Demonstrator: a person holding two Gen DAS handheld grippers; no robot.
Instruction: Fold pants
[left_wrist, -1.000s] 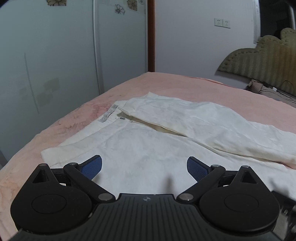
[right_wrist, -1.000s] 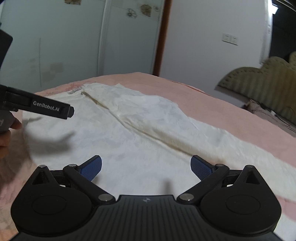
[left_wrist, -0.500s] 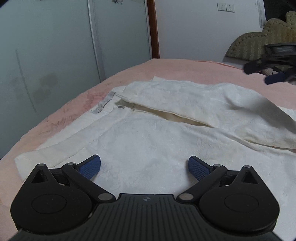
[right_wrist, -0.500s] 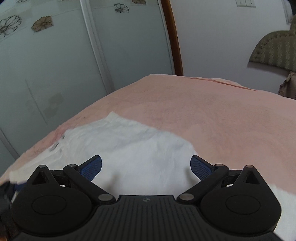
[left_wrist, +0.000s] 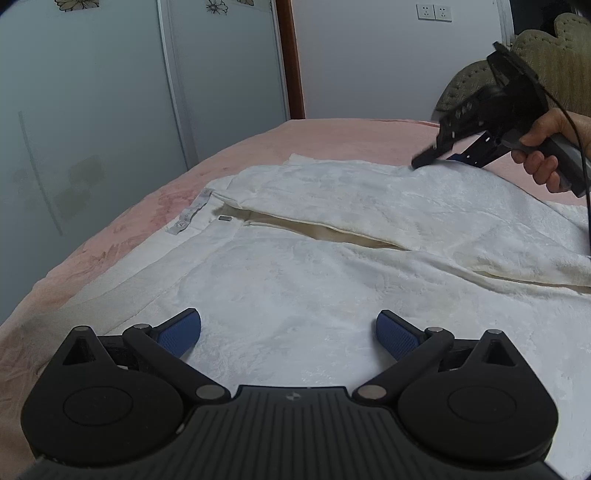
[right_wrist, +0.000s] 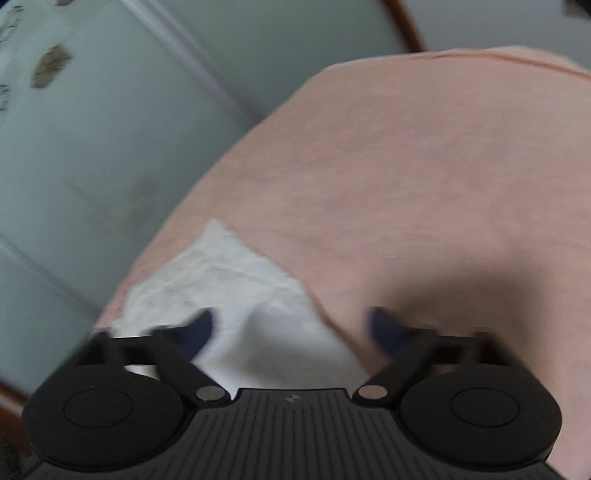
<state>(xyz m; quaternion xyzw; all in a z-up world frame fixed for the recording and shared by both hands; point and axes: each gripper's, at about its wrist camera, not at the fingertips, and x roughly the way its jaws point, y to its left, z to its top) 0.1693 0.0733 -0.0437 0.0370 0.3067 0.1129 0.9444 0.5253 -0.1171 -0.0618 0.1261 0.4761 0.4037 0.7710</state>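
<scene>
A: Left wrist view: what is seen?

B: White pants (left_wrist: 295, 280) are spread flat on a pink bed cover (left_wrist: 332, 136), the waistband toward the left, where a small label (left_wrist: 192, 218) is shown, and the legs running off to the right. The upper layer is laid across the far part, with a cream seam line exposed below it. The left gripper (left_wrist: 288, 330) is held low over the near part of the fabric, its blue pads (left_wrist: 181, 330) spread wide, nothing clamped between them. The right gripper (left_wrist: 430, 159) is seen far right, held by a hand (left_wrist: 543, 147), its tips at the far edge of the pants; whether cloth is touched cannot be told. Pale sliding doors (left_wrist: 110, 110) stand behind on the left, a padded headboard (left_wrist: 480, 81) at far right.

A: And the right wrist view?

B: It is blurred. The right gripper (right_wrist: 291, 330) is tilted over the far edge of the pants (right_wrist: 236, 295), a white corner reaching toward the left. The jaws are closing, though a clear gap remains. One pad (right_wrist: 199, 326) is placed over the cloth, the other over the bare pink bed cover (right_wrist: 424, 177), with the fabric edge lying between them, not yet pinched. The pale doors (right_wrist: 92, 129) fill the left side.
</scene>
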